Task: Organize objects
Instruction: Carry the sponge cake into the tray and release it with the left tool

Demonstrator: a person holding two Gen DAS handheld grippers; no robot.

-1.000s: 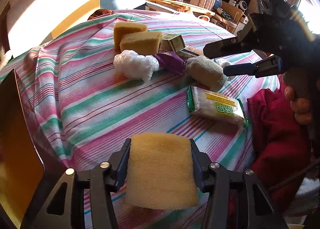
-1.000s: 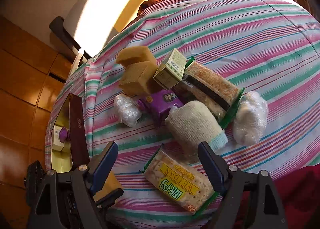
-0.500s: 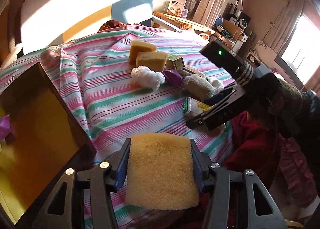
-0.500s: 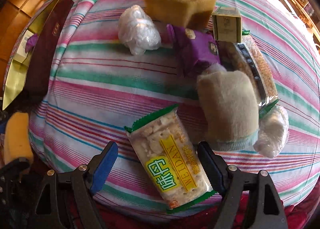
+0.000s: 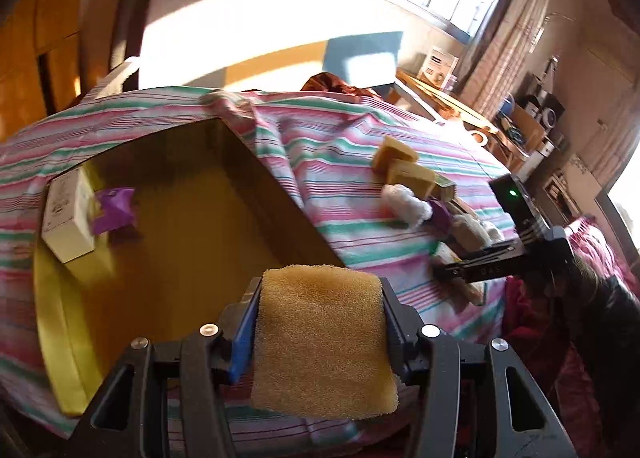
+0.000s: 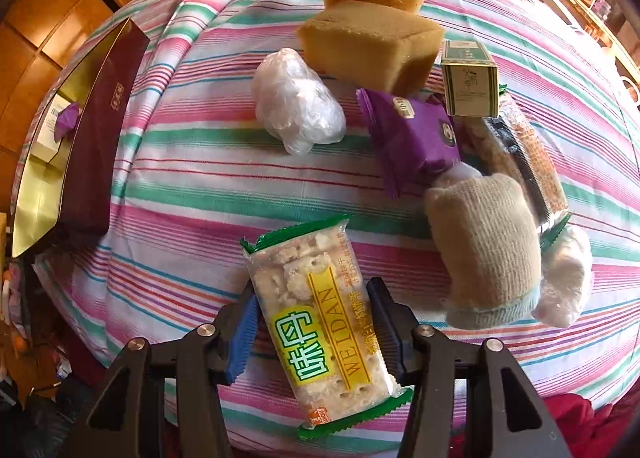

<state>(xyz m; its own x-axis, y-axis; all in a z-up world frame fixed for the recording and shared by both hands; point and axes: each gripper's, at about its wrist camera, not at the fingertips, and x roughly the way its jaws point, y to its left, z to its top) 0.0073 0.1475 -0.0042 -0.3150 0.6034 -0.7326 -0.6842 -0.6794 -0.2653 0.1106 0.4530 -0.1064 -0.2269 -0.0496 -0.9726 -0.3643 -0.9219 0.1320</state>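
**Clerk:** Sponge (image 5: 324, 342), yellow: one item, clamped between the jaws of your left gripper (image 5: 320, 322), carried over the near edge of the open box (image 5: 56, 322). That box already held a white carton (image 5: 66, 213) and a purple wrapper (image 5: 114, 207) at its far end.

**Checker:** And your right gripper (image 6: 312, 332)?

**Clerk:** Cracker packet (image 6: 320, 322), green-edged, one item, flat on the striped cloth (image 6: 180, 193). Your jaws had just been closing on it; the pads stood against both long sides of the wrapper. Not lifted as far as the views showed.

**Checker:** Stock left on the cloth?

**Clerk:** Two sponges (image 6: 372, 45) stacked, a clear plastic bundle (image 6: 298, 97), a purple packet (image 6: 412, 137), a small green box (image 6: 470, 79), a knitted sock (image 6: 484, 238) and a second plastic bundle (image 6: 566, 278) just beside it, all well apart from the box.

**Checker:** Risks to note for you?

**Clerk:** Three, in my judgement. The packet was gripped toward its lower half, so the free end could droop and slide out of a slick wrapper when you raise it. A harder squeeze would crush the crackers. And you released the sponge too early only at the cost of it landing on the box rim and bouncing onto the cloth, since it sat over the edge, not the middle.
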